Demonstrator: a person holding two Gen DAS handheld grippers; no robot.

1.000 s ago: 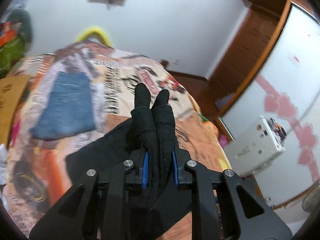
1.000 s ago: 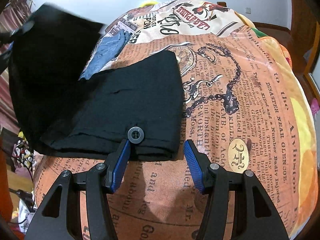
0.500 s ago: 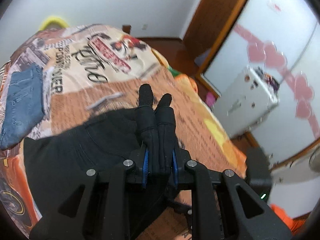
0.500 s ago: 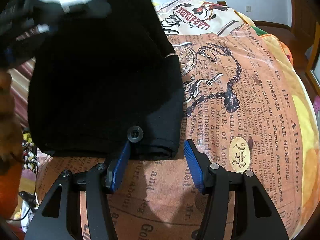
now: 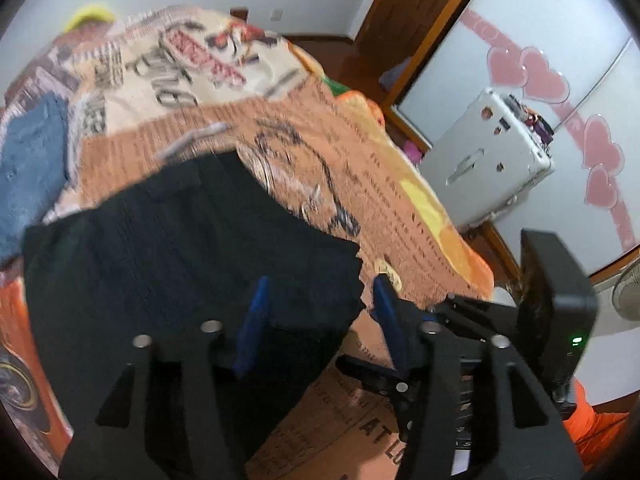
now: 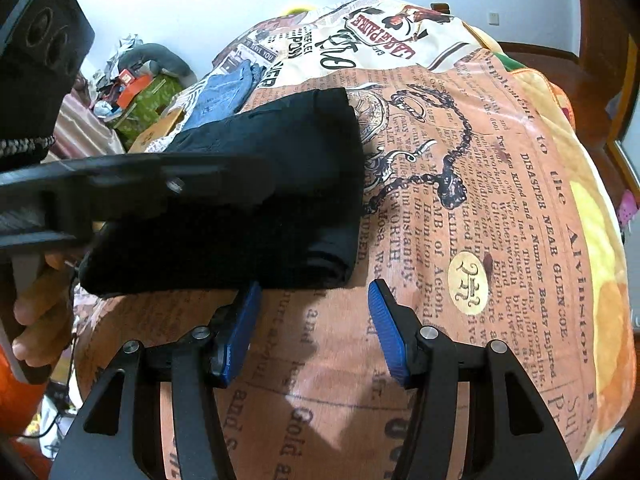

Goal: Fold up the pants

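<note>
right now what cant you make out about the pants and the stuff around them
- Pants, right wrist view: the left gripper's body covers their near left part, so the fold there is hidden.
- Pants, left wrist view: motion blur; the left gripper hides the near edge.
- Jeans, left wrist view: cut off by the frame edge, blurred.
- Clutter by the wall, right wrist view: too small to identify.
- Right gripper: open, holding nothing.

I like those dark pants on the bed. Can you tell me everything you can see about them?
The black cloth pants lie folded into a thick rectangular stack of layers on the orange newspaper-print bedspread. The fabric looks soft and matte, with rounded folds at the right end. The open left hand-held gripper hovers over them, whether touching is unclear; the open right hand-held gripper sits at their near edge.
</note>
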